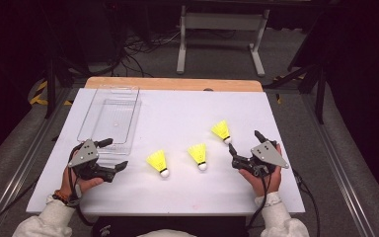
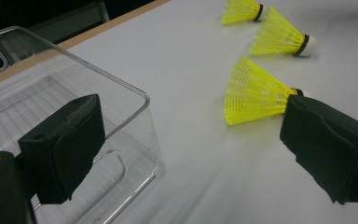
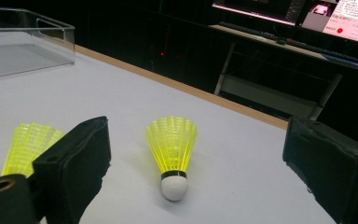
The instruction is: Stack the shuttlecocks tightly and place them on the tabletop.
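Three yellow shuttlecocks with white cork tips lie on the white table: a left one (image 1: 159, 163), a middle one (image 1: 198, 155) and a right one (image 1: 221, 131). My left gripper (image 1: 117, 153) is open beside the near end of the clear plastic tray (image 1: 109, 118), with nothing between its jaws. In the left gripper view the nearest shuttlecock (image 2: 256, 93) lies just past the right jaw, apart from it. My right gripper (image 1: 244, 141) is open just right of the right shuttlecock. In the right gripper view that shuttlecock (image 3: 172, 140) stands ahead between the jaws, untouched, and another shuttlecock (image 3: 28, 144) is partly hidden behind the left jaw.
The tray (image 2: 74, 107) is empty and sits at the table's left, reaching toward the far wooden edge (image 1: 172, 84). Beyond the table stand a white desk frame (image 1: 222, 29) and floor cables. A lit screen (image 3: 349, 18) shows at the back in the right gripper view.
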